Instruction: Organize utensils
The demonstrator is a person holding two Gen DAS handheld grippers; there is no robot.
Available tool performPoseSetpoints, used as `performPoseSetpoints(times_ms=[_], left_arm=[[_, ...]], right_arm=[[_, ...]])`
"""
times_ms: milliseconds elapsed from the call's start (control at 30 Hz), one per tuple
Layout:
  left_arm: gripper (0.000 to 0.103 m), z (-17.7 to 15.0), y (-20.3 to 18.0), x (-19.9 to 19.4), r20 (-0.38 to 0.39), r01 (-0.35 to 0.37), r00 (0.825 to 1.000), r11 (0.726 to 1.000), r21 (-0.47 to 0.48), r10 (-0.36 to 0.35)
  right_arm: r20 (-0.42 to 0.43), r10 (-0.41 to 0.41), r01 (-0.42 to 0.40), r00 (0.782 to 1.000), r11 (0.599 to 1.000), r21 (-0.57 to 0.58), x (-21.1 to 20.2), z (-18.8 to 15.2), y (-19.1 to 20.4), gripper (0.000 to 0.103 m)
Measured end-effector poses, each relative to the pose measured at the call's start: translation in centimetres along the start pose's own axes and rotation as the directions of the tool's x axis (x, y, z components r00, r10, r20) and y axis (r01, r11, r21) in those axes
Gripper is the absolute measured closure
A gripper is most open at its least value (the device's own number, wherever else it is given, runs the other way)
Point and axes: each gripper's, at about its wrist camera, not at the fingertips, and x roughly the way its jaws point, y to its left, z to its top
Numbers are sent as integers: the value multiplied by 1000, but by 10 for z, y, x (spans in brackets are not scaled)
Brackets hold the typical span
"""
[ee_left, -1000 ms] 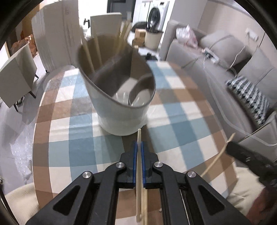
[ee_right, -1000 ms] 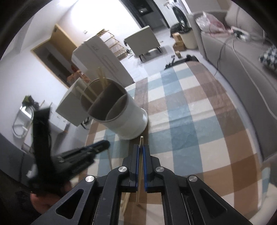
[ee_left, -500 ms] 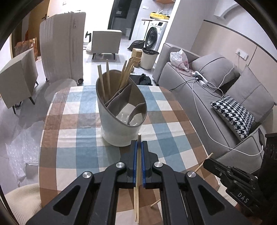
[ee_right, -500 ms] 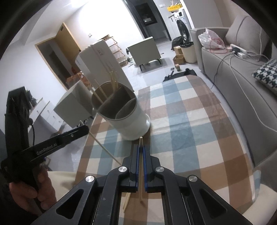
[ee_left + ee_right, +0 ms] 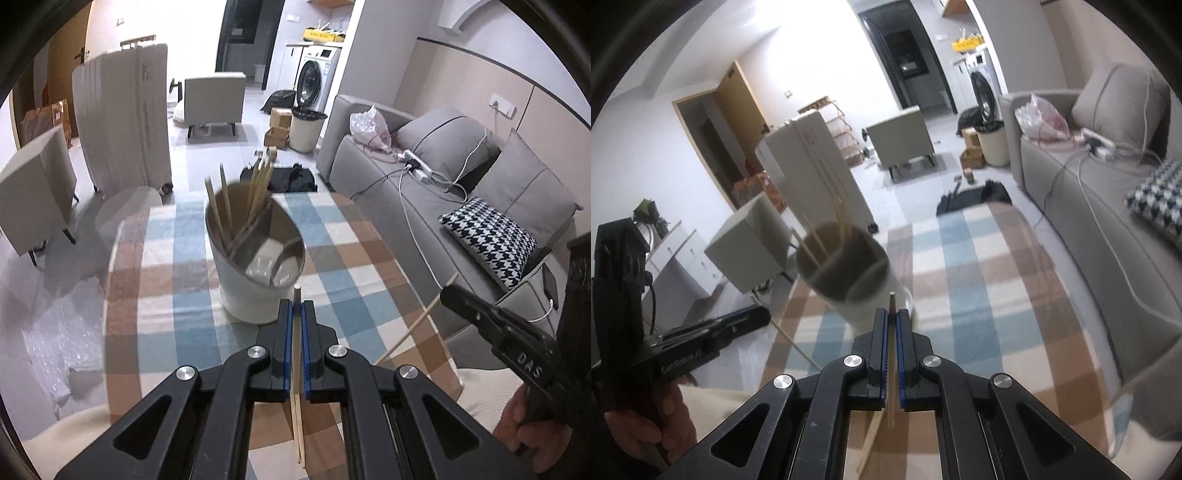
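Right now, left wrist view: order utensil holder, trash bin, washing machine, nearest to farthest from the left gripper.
From the left gripper, shut on a chopstick:
1. Utensil holder, on the checked table just ahead.
2. Trash bin, on the floor beyond the table, beside the sofa's end.
3. Washing machine, at the back of the room.

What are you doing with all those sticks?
A person is tidying chopsticks. The left gripper is shut on one chopstick, and the right gripper is shut on another chopstick. Both point toward the white holder on the checkered tablecloth, which already holds several chopsticks.
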Motion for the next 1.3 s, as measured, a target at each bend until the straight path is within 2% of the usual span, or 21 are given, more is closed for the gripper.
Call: performPoseSetpoints(times_ms=[333, 533, 733, 967, 1300], left_arm=[[103, 68, 9, -55, 129, -2, 992, 1000, 11, 0], [103, 100, 19, -62, 170, -31, 985, 999, 20, 28], [103, 123, 34, -48, 194, -70, 979, 997, 32, 63], [103, 122, 42, -23, 182, -85, 981, 995, 59, 73], [103, 107, 54, 8, 114, -62, 992, 998, 8, 61]], right_arm=[[109, 43, -36, 993, 997, -64, -9, 81, 35, 100], [159, 86, -72, 984, 993, -90, 4, 136, 58, 100], [153, 117, -103, 981, 990, -98, 37, 168, 73, 100], [98, 119, -108, 988, 988, -114, 84, 172, 79, 100], [28, 114, -111, 993, 988, -107, 121, 156, 69, 100]])
